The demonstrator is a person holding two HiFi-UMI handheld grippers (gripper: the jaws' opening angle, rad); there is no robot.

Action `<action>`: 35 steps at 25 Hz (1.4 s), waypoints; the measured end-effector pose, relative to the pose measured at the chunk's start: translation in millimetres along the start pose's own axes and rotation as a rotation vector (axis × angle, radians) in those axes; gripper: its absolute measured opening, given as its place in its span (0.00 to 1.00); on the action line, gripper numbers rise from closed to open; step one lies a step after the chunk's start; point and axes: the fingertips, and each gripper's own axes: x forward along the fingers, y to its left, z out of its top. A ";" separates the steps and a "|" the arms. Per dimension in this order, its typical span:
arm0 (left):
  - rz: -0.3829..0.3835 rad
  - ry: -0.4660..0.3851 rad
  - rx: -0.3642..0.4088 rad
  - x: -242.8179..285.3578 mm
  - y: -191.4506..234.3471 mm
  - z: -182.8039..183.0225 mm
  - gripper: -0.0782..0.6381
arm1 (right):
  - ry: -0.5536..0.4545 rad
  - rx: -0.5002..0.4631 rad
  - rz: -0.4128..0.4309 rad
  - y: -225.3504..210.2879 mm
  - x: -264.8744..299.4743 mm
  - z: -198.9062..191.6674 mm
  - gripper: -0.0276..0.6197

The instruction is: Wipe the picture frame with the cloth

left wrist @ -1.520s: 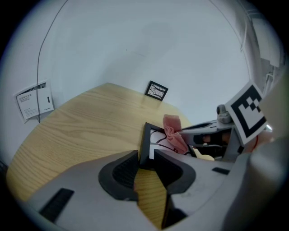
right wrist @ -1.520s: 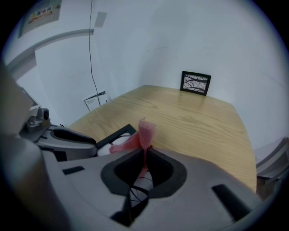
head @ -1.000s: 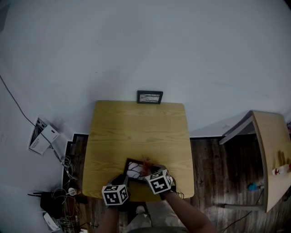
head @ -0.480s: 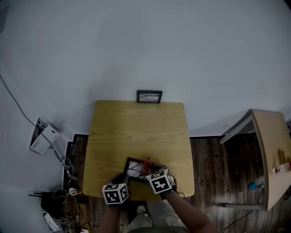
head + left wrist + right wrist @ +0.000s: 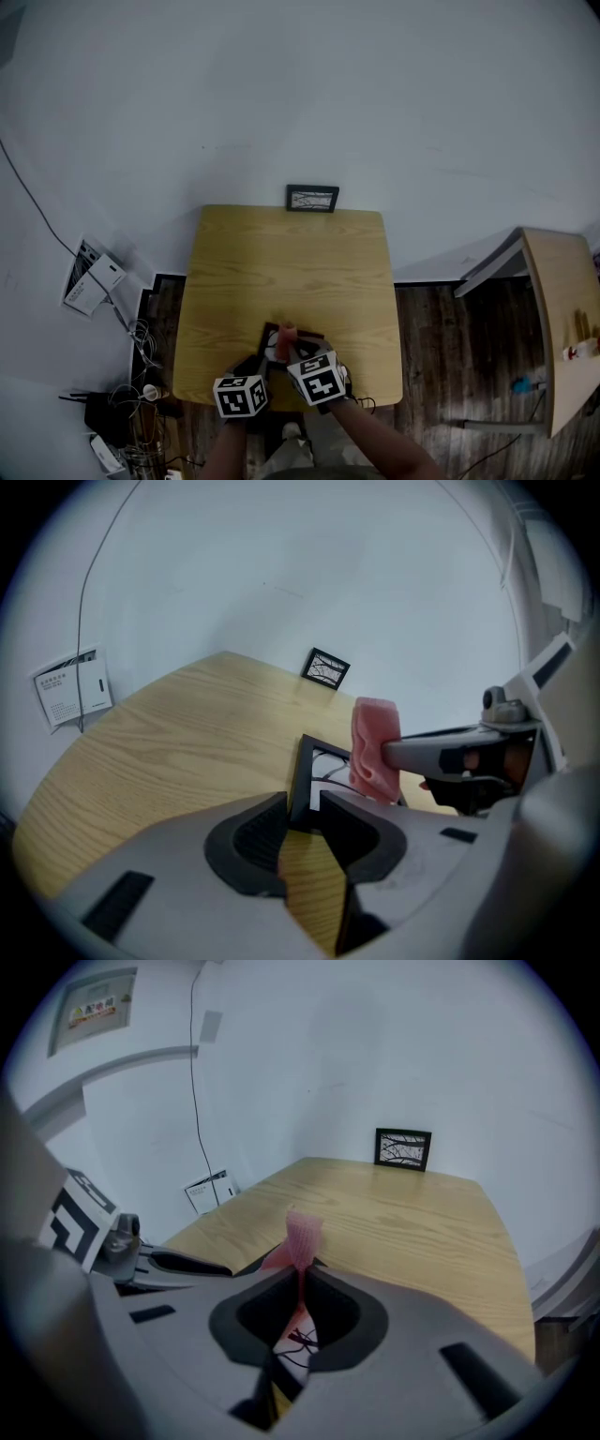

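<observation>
Left gripper: clamped on a corner of the black rectangular picture frame, steadying it on the light wooden table, lower centre of the head view.
Right gripper: closed on the pink fabric cloth, poised over the frame for wiping.

Pink cloth — bunched upright — over black picture frame.

Pink cloth, soft and plain. The picture frame at the tabletop's near edge is black, its white picture laced with dark branching lines. The tabletop is pale yellow wood grain. At the far edge, a second frame, black, shows a similar branch print. The left gripper and right gripper are grey with black lining, and their cubes carry black-and-white square markers.
</observation>
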 end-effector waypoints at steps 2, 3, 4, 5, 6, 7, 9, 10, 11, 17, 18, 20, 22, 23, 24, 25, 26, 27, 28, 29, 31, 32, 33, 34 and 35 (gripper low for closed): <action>0.001 0.001 0.000 -0.2 -0.4 -0.1 0.24 | -0.004 -0.002 0.017 7.6 3.1 2.1 0.07; 0.001 0.001 0.000 -0.1 -0.4 0.0 0.24 | -0.006 -0.006 0.025 11.1 5.2 3.1 0.07; 0.002 0.002 0.000 0.1 -0.3 0.1 0.24 | -0.006 -0.010 0.033 14.6 7.6 3.8 0.07; 0.002 0.002 -0.001 0.3 -0.2 0.3 0.24 | -0.005 -0.012 0.039 18.1 9.9 3.9 0.07; 0.002 0.001 -0.001 0.3 -0.1 0.5 0.24 | -0.002 -0.013 0.044 21.3 12.0 3.2 0.07; 0.002 0.000 -0.001 0.2 -0.1 0.6 0.24 | 0.003 -0.015 0.048 24.0 13.8 2.1 0.07; 0.003 -0.001 -0.001 -0.3 -0.4 0.7 0.24 | 0.013 -0.020 0.055 28.3 16.9 -0.4 0.07; 0.003 -0.001 -0.001 -0.3 -0.5 0.7 0.24 | 0.019 -0.023 0.061 30.5 18.5 -1.7 0.07; 0.004 -0.002 0.000 -0.2 -0.6 0.7 0.24 | 0.025 -0.025 0.068 33.2 19.9 -3.1 0.07; 0.007 -0.006 0.002 0.0 -0.9 0.7 0.24 | 0.061 -0.085 0.089 48.1 27.6 -11.4 0.07; 0.008 -0.007 0.002 -0.3 -0.8 0.7 0.24 | 0.068 -0.093 0.085 48.7 28.7 -13.2 0.07; 0.011 -0.008 0.003 -0.8 -1.0 0.4 0.24 | 0.077 -0.097 0.078 48.1 30.4 -16.4 0.07; 0.015 -0.011 0.006 -0.9 -0.9 0.5 0.24 | 0.083 -0.091 0.077 47.1 31.9 -18.4 0.07; 0.016 -0.012 0.009 -0.8 -0.6 0.7 0.24 | 0.085 -0.089 0.077 46.8 32.8 -18.8 0.07; 0.018 -0.014 0.011 -0.7 -0.4 0.7 0.24 | 0.088 -0.089 0.077 46.5 33.5 -19.2 0.07; 0.019 -0.015 0.012 -0.6 -0.3 0.7 0.24 | 0.091 -0.090 0.076 46.1 34.0 -19.7 0.07; 0.020 -0.016 0.012 -0.5 -0.3 0.6 0.24 | 0.094 -0.090 0.074 45.7 34.2 -20.3 0.07; 0.020 -0.017 0.011 -0.6 -0.4 0.5 0.24 | 0.097 -0.091 0.073 45.2 34.1 -20.9 0.07; 0.020 -0.016 0.009 -0.7 -0.4 0.3 0.24 | 0.099 -0.092 0.071 44.7 33.7 -21.6 0.07; 0.019 -0.014 0.005 -0.8 -0.4 0.0 0.24 | 0.101 -0.095 0.070 44.0 33.0 -22.4 0.07; 0.014 -0.009 -0.006 -0.7 0.0 -0.2 0.24 | 0.105 -0.094 0.068 41.6 31.5 -24.6 0.07; 0.012 -0.006 -0.010 -0.5 0.2 0.0 0.24 | 0.107 -0.088 0.067 39.7 30.9 -25.8 0.07; 0.010 -0.004 -0.012 -0.3 0.4 0.3 0.24 | 0.108 -0.079 0.067 37.4 30.4 -27.1 0.07; 0.011 -0.004 -0.012 -0.1 0.6 0.4 0.24 | 0.109 -0.068 0.066 35.1 29.6 -28.2 0.07; 0.012 -0.004 -0.011 0.0 0.7 0.4 0.24 | 0.109 -0.059 0.065 32.9 28.5 -29.2 0.07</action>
